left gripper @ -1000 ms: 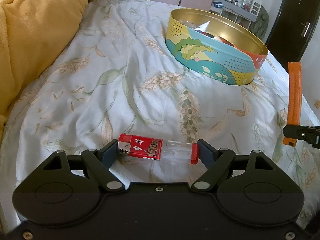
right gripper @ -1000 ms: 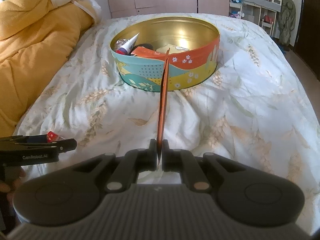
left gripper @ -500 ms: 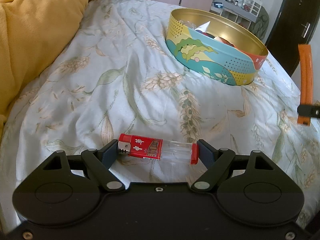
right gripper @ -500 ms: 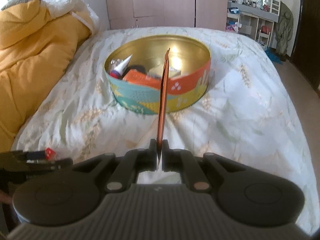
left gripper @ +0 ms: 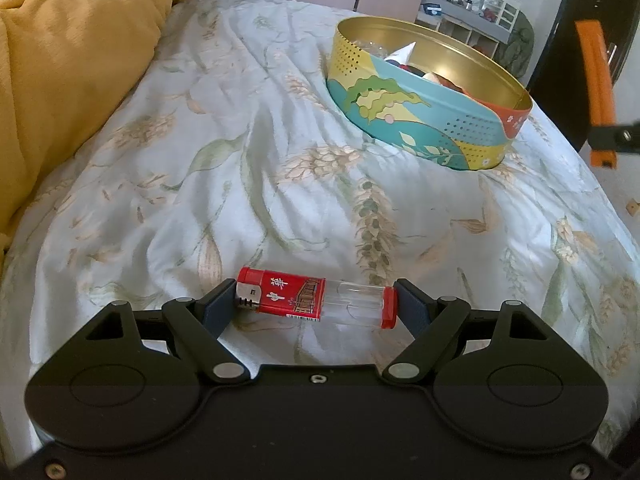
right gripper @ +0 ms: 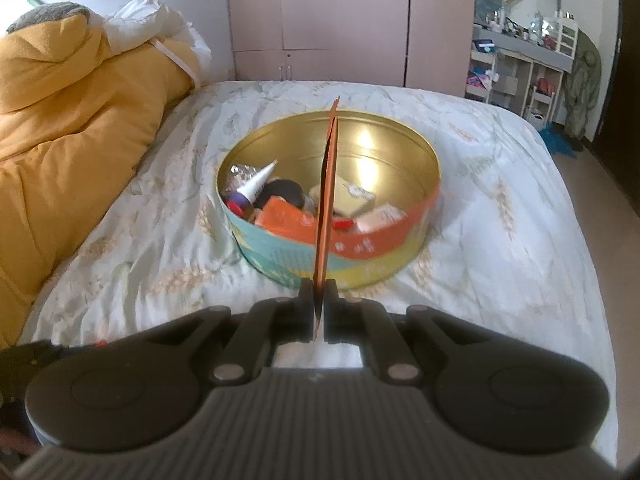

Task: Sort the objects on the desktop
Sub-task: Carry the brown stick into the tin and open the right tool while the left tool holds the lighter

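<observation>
A red lighter (left gripper: 316, 300) with a clear tank lies crosswise in my left gripper (left gripper: 316, 304), which is shut on its two ends just above the floral bedsheet. A thin orange packet (right gripper: 326, 208) stands edge-on in my right gripper (right gripper: 319, 312), shut on its lower end. That packet (left gripper: 596, 80) also shows at the right edge of the left wrist view, held in the air. The round tin (right gripper: 360, 248) with a gold inside holds several small items; the packet's top reaches over it. The tin (left gripper: 420, 120) sits far right of the lighter.
A yellow blanket (left gripper: 72, 60) is piled along the left side of the bed. Floral bedsheet (left gripper: 240, 180) spreads between the lighter and the tin. Wardrobe doors (right gripper: 352, 20) stand behind the bed, and cluttered shelves (right gripper: 516, 60) at the back right.
My right gripper has risen with the orange packet and now looks down into the tin from higher up. The left gripper with the lighter has lifted slightly.
</observation>
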